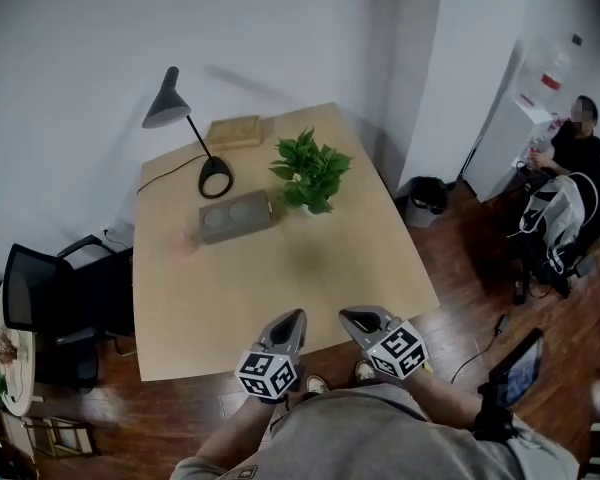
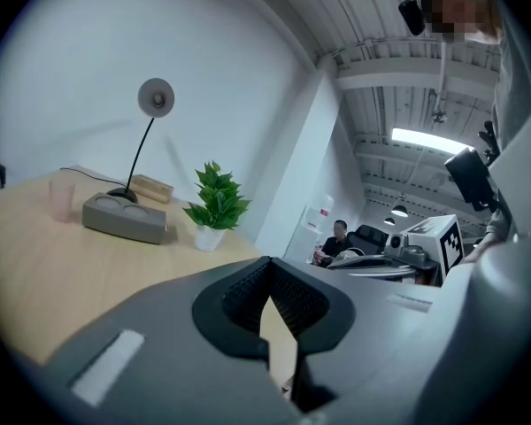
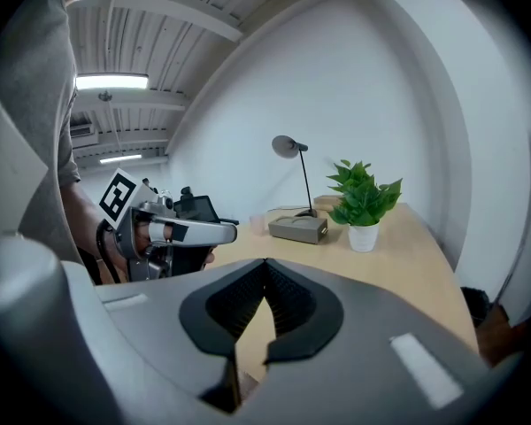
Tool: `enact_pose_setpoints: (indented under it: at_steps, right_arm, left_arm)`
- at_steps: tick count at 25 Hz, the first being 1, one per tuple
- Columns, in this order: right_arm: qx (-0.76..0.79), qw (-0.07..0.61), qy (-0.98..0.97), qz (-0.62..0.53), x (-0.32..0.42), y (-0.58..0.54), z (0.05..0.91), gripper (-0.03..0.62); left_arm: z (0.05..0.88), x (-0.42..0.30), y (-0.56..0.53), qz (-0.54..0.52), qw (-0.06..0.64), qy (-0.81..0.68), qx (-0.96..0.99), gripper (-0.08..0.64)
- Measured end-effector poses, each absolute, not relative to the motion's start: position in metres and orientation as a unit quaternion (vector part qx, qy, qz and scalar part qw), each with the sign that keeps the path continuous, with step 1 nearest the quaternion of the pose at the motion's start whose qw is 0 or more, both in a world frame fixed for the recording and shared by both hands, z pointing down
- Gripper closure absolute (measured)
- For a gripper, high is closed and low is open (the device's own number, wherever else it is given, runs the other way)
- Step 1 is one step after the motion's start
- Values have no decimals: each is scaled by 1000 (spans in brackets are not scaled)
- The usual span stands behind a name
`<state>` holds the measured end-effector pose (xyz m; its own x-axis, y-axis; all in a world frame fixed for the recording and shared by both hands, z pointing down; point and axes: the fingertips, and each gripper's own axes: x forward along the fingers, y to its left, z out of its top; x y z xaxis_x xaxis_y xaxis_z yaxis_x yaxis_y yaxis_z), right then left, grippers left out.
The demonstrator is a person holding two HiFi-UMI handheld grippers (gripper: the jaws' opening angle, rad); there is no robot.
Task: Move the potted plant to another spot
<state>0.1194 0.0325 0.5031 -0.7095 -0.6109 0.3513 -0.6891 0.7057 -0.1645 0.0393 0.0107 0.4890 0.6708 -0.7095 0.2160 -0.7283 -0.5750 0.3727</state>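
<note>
Potted plant [image 1: 310, 173], far side of table [image 1: 280, 298], just beside grey tray [image 1: 235, 216]: probably light, top-heavy, leaves soft (take it by the stiff white pot, low down). Left gripper [image 1: 292, 320] and right gripper [image 1: 360, 318], both clenched empty, hang at the near edge, well apart from it.

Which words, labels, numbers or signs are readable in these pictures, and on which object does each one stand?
No text can be read in any view.
Red label on the white cabinet: too small to read.
Marker cubes on the left gripper and right gripper: black-and-white square patterns only, no letters.
Wooden box: no print that can be made out.
</note>
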Motion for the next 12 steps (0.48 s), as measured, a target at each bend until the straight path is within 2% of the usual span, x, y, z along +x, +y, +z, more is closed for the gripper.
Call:
enact_pose_setpoints:
  at_steps: [12]
  right_arm:
    - [357, 127, -917, 128, 140, 37, 492, 586]
  left_arm:
    - [484, 57, 17, 14, 214, -415, 884, 566]
